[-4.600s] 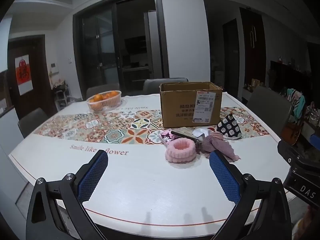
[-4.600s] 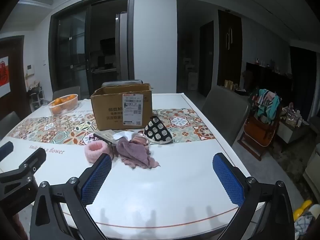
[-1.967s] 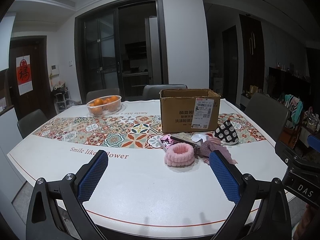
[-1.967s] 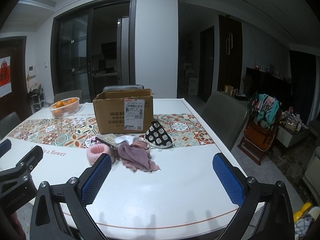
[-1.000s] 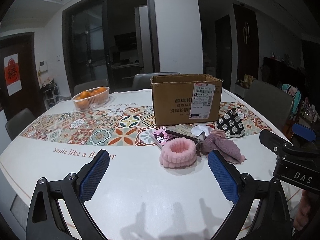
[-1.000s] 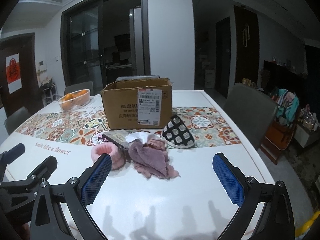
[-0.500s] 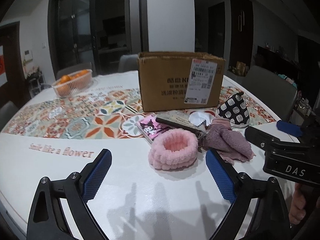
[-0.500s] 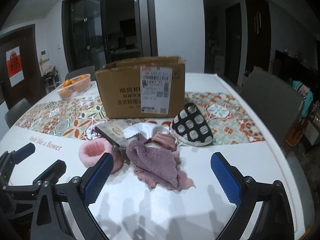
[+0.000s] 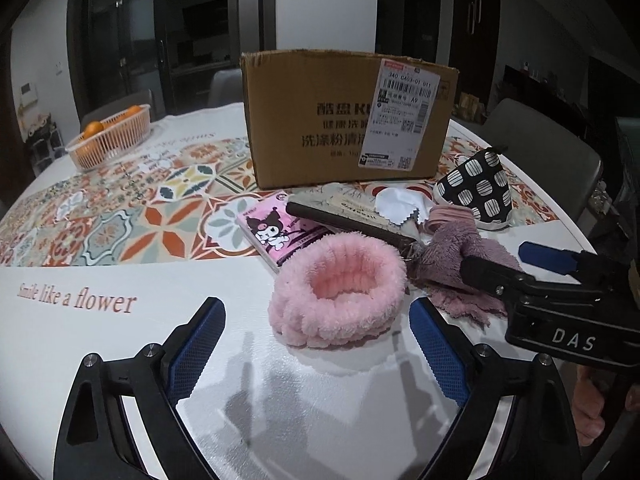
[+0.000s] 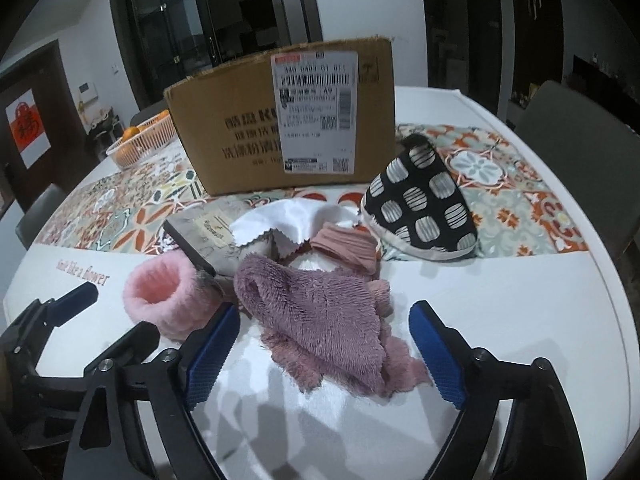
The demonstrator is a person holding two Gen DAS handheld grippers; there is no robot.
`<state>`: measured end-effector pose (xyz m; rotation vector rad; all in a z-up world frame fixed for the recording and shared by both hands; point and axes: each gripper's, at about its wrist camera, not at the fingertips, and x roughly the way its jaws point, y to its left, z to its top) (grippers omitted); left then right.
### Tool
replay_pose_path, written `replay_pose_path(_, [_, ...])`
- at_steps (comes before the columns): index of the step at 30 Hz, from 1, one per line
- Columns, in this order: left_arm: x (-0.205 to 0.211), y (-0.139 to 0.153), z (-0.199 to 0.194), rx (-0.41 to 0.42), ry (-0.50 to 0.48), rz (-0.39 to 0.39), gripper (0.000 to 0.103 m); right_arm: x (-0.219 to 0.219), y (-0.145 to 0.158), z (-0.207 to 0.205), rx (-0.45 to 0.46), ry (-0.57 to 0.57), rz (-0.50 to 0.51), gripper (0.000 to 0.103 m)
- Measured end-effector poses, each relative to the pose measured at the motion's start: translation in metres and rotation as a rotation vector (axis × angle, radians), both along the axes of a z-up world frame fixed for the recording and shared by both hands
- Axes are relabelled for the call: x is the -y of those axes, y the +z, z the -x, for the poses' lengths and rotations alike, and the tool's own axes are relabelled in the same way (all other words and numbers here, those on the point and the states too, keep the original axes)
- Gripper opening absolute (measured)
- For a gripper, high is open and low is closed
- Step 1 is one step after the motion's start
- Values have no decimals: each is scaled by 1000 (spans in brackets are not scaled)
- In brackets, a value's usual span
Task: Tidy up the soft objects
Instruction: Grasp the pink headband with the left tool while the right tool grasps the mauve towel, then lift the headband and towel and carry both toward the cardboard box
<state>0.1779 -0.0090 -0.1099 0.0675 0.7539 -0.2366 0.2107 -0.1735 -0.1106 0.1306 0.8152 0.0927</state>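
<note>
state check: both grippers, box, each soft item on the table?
left gripper: open, empty, low behind the pink headband.
right gripper: open, straddling the purple towel, not closed.
pink headband: on table, untouched ring.
purple towel: crumpled, on table.
cardboard box: upright, top open, contents hidden.
polka-dot pouch: lying beside box.
white cloth: rumpled, loose.

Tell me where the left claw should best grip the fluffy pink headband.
Probably the near wall of the pink headband, from above: one finger inside the upward-facing hole, one outside. The left claw is open just before it.
</note>
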Motion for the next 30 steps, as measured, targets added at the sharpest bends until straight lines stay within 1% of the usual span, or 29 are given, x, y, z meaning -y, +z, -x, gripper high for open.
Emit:
replay_pose_path(4, [2,-4,-6,-14,-3,11,91,0,-8,-8,-24,5,-18,79])
replay_pose_path(6, [3,-7,-11,-31,-6,17,84,1,-11,-10,-32,6,-36,74])
replay_pose_path(10, [5,-12,-15,-55,-16,46,76,3,-16,-16,-55,10,-78,60])
replay_pose_path(12, [6,-13,-16,-61,-26,52,68,3,-18,-16,-56,11,-89,54])
replay_pose_path(13, [6,-14,-15,-59,-26,50,66,2,-18,-16,-56,11,-89,50])
replay_pose_path(15, [6,-14,-14,-52,-26,47,56,2,-17,-15,-53,14,-87,44])
replay_pose_path(16, [6,-13,-14,-47,-27,51,53,2,-17,-15,-52,16,-85,41])
replay_pose_path(18, [5,-13,-13,-41,-24,52,42,1,-16,-14,-52,21,-89,37])
replay_pose_path(19, [5,-13,-12,-38,-20,53,40,0,-16,-14,-55,23,-91,35])
replay_pose_path(21, [4,-12,-10,-32,-15,52,33,0,-15,-12,-57,24,-96,32])
replay_pose_path(23, [4,-11,-6,-29,-9,47,32,0,-14,-9,-53,24,-101,29])
replay_pose_path(30, [3,-3,15,-10,2,41,30,1,-4,8,-30,20,-107,27])
